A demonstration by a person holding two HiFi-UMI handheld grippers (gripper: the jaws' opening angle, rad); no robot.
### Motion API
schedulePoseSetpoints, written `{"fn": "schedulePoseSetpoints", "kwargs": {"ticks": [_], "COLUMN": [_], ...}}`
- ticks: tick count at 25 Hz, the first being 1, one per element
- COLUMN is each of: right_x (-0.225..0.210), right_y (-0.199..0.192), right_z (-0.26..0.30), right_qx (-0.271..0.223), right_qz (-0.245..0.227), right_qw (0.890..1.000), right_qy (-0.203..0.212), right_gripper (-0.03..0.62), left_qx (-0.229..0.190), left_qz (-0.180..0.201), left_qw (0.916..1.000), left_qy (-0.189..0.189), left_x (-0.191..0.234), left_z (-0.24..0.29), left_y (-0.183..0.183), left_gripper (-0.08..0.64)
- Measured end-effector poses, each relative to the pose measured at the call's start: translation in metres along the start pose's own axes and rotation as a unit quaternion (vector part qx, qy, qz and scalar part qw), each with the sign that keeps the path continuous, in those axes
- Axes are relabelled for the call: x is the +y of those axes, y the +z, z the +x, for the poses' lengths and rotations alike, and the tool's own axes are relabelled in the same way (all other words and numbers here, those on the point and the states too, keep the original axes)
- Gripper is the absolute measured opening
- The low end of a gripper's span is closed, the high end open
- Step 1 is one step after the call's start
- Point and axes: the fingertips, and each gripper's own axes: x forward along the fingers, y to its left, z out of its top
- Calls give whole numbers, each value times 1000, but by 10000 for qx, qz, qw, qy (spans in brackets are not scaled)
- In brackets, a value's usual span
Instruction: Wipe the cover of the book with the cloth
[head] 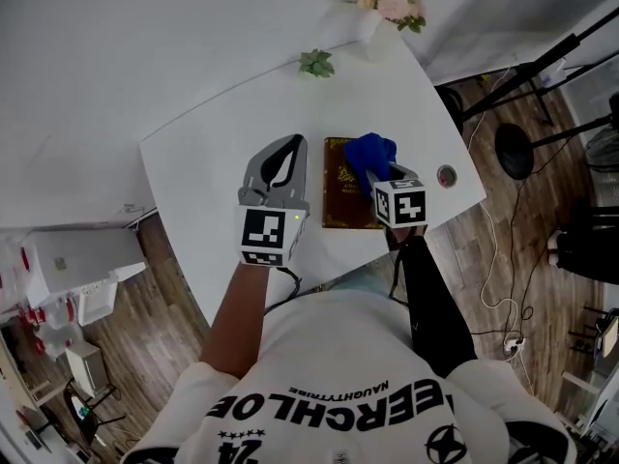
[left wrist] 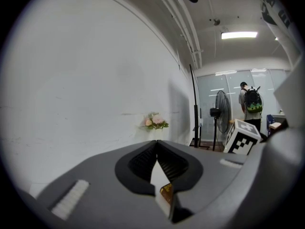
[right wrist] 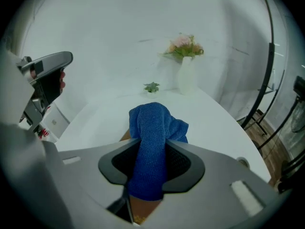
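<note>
A brown book with gold print lies near the front edge of the white table. My right gripper is shut on a blue cloth, which rests on the book's far right part. In the right gripper view the blue cloth fills the gap between the jaws, and a strip of the book shows beneath it. My left gripper hangs just left of the book, shut and holding nothing. Its jaws meet at the tips, with a corner of the book below them.
A vase of pink flowers and a small green sprig stand at the table's far end. A round grommet sits right of the book. Black stand legs and cables cross the wooden floor on the right. A person with a backpack stands far off.
</note>
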Motion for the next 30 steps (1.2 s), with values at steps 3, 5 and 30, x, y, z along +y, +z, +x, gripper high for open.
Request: {"fn": "schedulePoseSetpoints", "kwargs": {"ticks": [3,5,30], "right_x": [38,64,-29], "right_y": [7,1,-51], "right_z": [6,12,-9], "right_qx": [-44,63,444], "right_qz": [-271,-410,318], "right_qw": [9988,9965,9977], "right_qy": [404,720,-407], "right_gripper": [130,130,130], "left_qx": [14,18,-38], "left_qz": [7,11,27], "left_qw": [10000,10000,9999], "left_qy": [21,44,-139], "left_x": [0,1,-7], "left_z": [-4,-7,-16], "left_y": [-2,-2,-1], "left_gripper": [58,58,58]}}
